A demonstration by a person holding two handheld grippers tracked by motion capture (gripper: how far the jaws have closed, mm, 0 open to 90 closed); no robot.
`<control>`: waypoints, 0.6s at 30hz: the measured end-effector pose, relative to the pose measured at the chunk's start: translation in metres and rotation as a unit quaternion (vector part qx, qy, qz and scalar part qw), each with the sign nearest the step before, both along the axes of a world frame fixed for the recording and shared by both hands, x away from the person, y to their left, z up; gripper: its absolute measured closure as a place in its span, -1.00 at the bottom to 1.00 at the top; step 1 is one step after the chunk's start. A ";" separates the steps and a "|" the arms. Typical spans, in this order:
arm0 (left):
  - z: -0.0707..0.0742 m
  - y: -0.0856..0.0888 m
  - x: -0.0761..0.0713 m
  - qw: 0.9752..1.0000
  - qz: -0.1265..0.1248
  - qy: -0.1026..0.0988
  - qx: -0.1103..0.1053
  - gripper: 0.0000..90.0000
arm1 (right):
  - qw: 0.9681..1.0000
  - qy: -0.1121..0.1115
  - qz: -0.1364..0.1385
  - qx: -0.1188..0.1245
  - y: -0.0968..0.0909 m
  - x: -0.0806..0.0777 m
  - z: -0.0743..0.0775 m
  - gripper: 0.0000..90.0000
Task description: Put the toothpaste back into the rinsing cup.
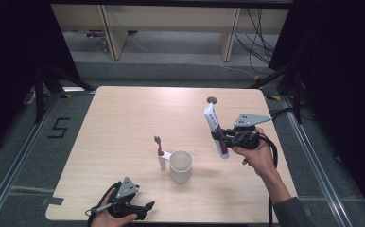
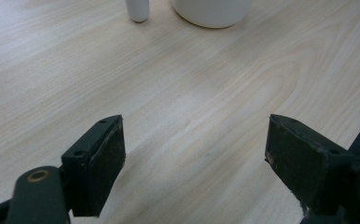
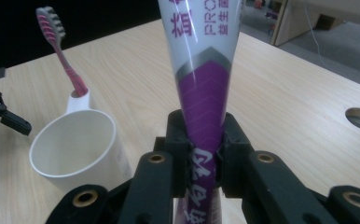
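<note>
From the high view, I saw the pale wood-grain worktop (image 1: 124, 123) with a white, smooth cup (image 1: 181, 166) near its middle and a pink toothbrush (image 1: 160, 147) standing upright in the cup's handle socket. My right tongs (image 1: 218, 136) were raised above the worktop to the right of the cup, clamped across a white-and-purple toothpaste tube (image 1: 215, 129) that tilted, its flat crimped end uppermost. My left tongs (image 1: 145, 209) rested low at the near edge, wrist level.

In the left gripper view, those tongs (image 2: 194, 158) stood wide apart over bare wood; the cup (image 2: 211, 11) and the toothbrush holder's base were cut off at the top.

In the right gripper view, the black pads pinched the glossy tube (image 3: 201, 93) at its purple part; its upper end ran out of frame. The cup (image 3: 73, 149) sat left, bristles (image 3: 50, 21) above.
</note>
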State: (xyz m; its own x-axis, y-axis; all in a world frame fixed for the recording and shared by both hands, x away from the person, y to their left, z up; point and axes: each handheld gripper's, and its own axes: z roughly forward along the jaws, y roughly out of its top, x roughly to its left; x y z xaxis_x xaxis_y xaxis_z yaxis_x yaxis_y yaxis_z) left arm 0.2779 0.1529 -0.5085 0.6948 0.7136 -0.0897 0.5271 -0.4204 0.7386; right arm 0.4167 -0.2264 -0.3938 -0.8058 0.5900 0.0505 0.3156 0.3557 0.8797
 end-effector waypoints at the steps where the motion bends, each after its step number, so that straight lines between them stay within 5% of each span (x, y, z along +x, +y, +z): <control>1: 0.000 0.000 0.000 1.000 0.000 -0.002 0.003 -0.57 | 1.000 0.001 0.004 0.008 0.002 -0.001 0.000 0.73; 8: 0.001 0.001 -0.001 1.000 0.003 -0.004 -0.004 -0.57 | 0.999 0.012 0.019 0.047 0.019 -0.006 -0.005 0.73; 18: 0.001 0.000 -0.001 1.000 0.004 -0.004 -0.007 -0.57 | 0.995 -0.010 0.056 0.081 0.050 -0.011 0.006 0.73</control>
State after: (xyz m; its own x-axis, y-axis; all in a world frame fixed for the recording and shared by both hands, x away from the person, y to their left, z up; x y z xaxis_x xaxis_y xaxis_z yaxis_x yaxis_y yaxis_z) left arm 0.2767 0.1531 -0.5076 0.6905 0.7173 -0.0936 0.5239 -0.4066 0.7485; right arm 0.4055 -0.1761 -0.3878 -0.8675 0.4822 0.1221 0.2649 0.2400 0.9339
